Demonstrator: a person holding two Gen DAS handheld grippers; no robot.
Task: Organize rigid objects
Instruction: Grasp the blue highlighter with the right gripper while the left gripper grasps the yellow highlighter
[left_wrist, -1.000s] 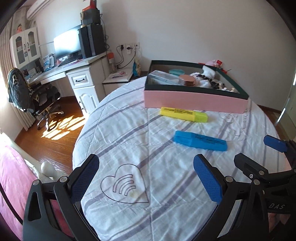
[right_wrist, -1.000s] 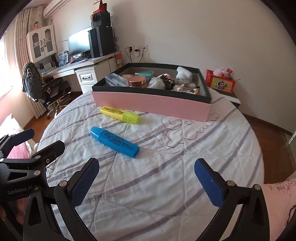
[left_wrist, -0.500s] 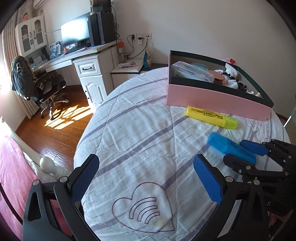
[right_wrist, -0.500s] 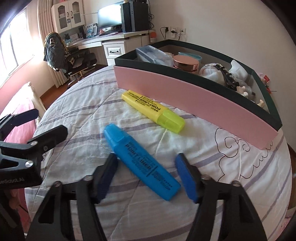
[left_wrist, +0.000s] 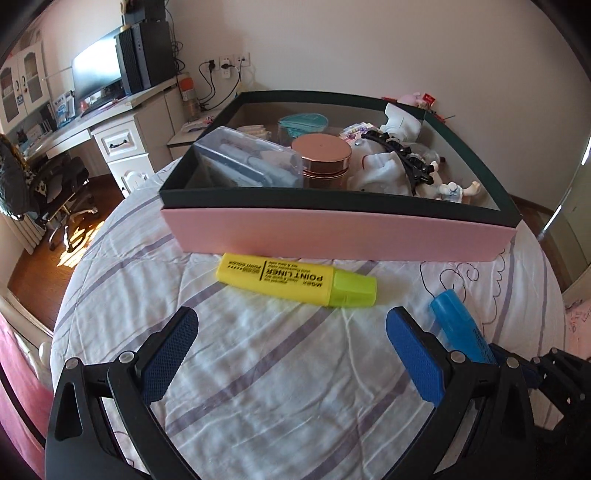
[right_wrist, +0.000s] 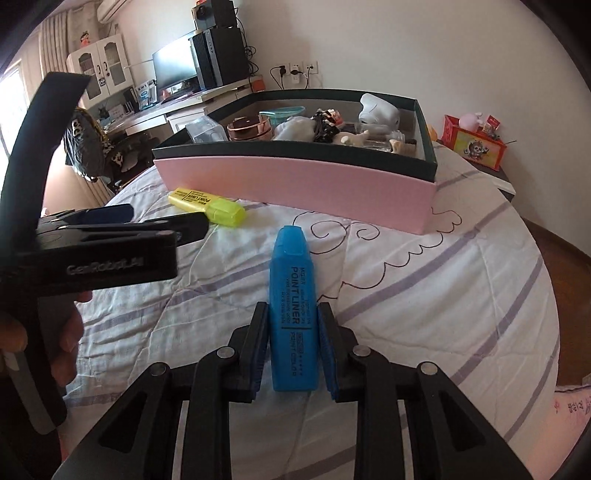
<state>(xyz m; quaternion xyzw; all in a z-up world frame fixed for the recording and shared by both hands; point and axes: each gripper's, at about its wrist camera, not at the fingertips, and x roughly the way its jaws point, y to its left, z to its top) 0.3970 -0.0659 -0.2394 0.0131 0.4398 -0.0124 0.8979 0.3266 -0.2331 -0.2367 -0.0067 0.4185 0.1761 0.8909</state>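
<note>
Blue highlighter (right_wrist: 291, 314) sits clamped between the right gripper (right_wrist: 292, 347) pads, both blue pads pressed flat against its sides, cap end pointing toward the pink box (right_wrist: 295, 186). Whether it is lifted off the striped bedspread (right_wrist: 424, 295) or resting on it, I cannot tell. Over on the other side, the left gripper (left_wrist: 291, 354) hangs with its fingers spread wide, nothing between them, above bare bedspread just short of the yellow highlighter (left_wrist: 295, 279). That yellow one lies flat, lengthwise along the box's pink front wall, just beside it but apart. In the left view the blue highlighter (left_wrist: 460, 332) shows to the right of the yellow one, farther from the box. The box itself is crowded: a clear plastic case (left_wrist: 245, 160) at its left end, a copper-lidded jar (left_wrist: 321, 155) beside that, a teal container (left_wrist: 303, 122) behind, then white cloth and a black hair clip (left_wrist: 402, 155) toward the right end. The dark green rim stands well above the highlighters' level.
</note>
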